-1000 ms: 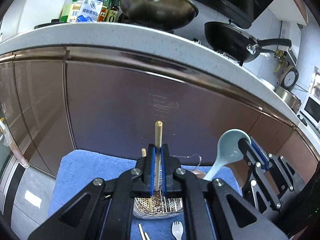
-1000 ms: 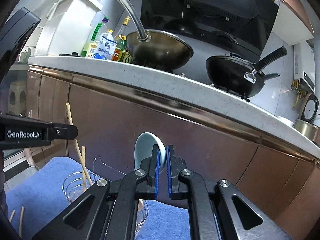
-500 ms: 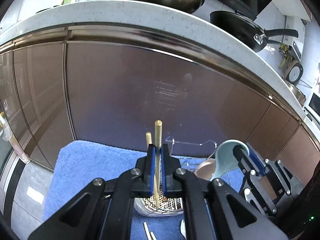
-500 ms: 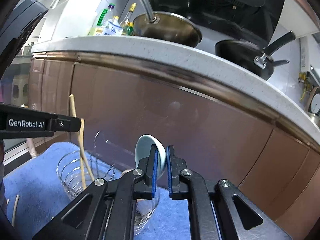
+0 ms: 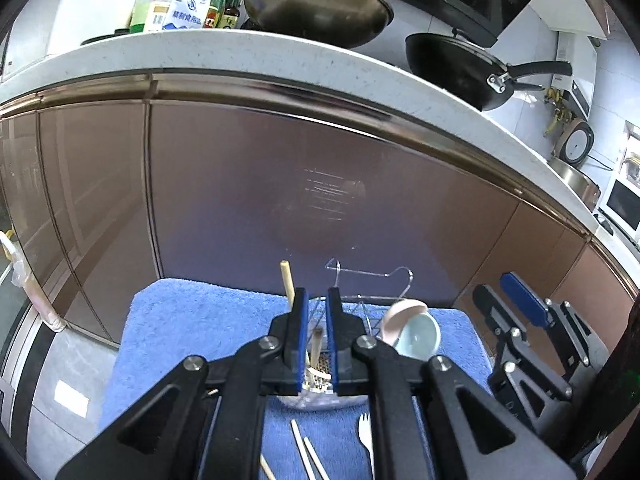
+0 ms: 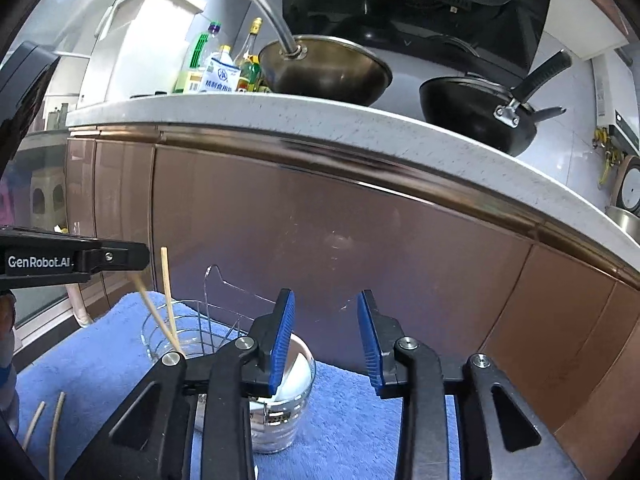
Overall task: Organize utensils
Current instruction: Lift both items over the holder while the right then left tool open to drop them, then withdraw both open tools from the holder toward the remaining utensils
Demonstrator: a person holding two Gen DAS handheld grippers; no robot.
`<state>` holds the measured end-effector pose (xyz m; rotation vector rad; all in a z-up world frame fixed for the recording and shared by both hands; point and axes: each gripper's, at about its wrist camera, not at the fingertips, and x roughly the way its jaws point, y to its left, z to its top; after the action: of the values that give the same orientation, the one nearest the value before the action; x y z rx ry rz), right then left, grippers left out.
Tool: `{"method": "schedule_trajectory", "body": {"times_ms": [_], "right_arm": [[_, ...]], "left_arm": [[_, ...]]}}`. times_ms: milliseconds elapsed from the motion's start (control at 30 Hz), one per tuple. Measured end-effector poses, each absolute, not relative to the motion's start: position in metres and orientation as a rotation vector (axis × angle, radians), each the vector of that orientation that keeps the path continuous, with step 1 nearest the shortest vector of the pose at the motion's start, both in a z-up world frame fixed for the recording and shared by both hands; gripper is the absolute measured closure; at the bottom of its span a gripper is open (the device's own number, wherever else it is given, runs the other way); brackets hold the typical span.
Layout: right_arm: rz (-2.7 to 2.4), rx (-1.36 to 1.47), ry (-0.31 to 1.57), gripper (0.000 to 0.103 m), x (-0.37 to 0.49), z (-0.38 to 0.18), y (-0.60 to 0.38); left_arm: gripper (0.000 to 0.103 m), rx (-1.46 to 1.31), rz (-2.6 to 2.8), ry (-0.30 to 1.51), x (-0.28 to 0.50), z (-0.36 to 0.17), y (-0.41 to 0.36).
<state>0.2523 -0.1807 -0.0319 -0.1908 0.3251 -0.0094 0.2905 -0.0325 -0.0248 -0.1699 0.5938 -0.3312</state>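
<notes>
Both drops done: my right gripper [image 6: 326,336] had just sprung open, spoon [image 5: 418,336] sitting in its cup; left gripper [image 5: 316,336] barely parted, nothing clamped. Remaining chopsticks [image 5: 306,454] lay at 6 o'clock, pointing lengthwise toward me, left nearer.

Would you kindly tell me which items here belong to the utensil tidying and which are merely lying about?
Job: chopsticks, blue spoon, pink spoon, white fork, utensil holder.
Lying about: steel wok, black pan, bottles.

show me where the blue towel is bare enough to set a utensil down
Bare: the blue towel left of the utensil holder, toward the cabinet, and right of the holder. Crowded: the near edge, with loose chopsticks and a white fork.
</notes>
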Motion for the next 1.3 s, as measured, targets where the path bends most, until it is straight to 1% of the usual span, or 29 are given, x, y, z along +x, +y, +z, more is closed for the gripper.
{"method": "schedule_trajectory", "body": {"times_ms": [100,233,500,533,567,600,633,800,933,1300], "right_arm": [[-0.011,-0.190,0.324,0.069,0.236,-0.024,-0.182],[-0.015,-0.193,0.317,0.064,0.210,-0.014,-0.185],[-0.020,-0.161,0.308,0.064,0.131,0.010,-0.205],[-0.019,-0.160,0.306,0.063,0.123,0.012,-0.207],[-0.016,-0.156,0.304,0.062,0.112,0.015,-0.209],[-0.012,-0.152,0.302,0.060,0.100,0.018,-0.212],[-0.011,-0.150,0.301,0.057,0.093,0.020,-0.214],[-0.014,-0.157,0.293,0.056,0.049,0.026,-0.225],[-0.018,-0.152,0.298,0.056,0.031,0.026,-0.231],[0.053,-0.099,0.349,0.056,0.003,0.030,-0.237]], "left_arm": [[0.094,-0.171,-0.329,0.592,0.275,-0.019,-0.026],[0.094,-0.165,-0.327,0.576,0.245,-0.006,-0.016],[0.093,-0.151,-0.324,0.539,0.173,0.020,0.004],[0.091,-0.146,-0.323,0.531,0.161,0.023,0.007],[0.083,-0.141,-0.322,0.525,0.152,0.025,0.009],[0.072,-0.138,-0.319,0.519,0.142,0.027,0.011],[0.069,-0.139,-0.317,0.514,0.133,0.029,0.013],[0.068,-0.116,-0.329,0.489,0.095,0.036,0.018],[0.068,-0.102,-0.345,0.493,0.076,0.038,0.020],[0.068,-0.136,-0.397,0.599,0.061,0.027,0.016]]}}
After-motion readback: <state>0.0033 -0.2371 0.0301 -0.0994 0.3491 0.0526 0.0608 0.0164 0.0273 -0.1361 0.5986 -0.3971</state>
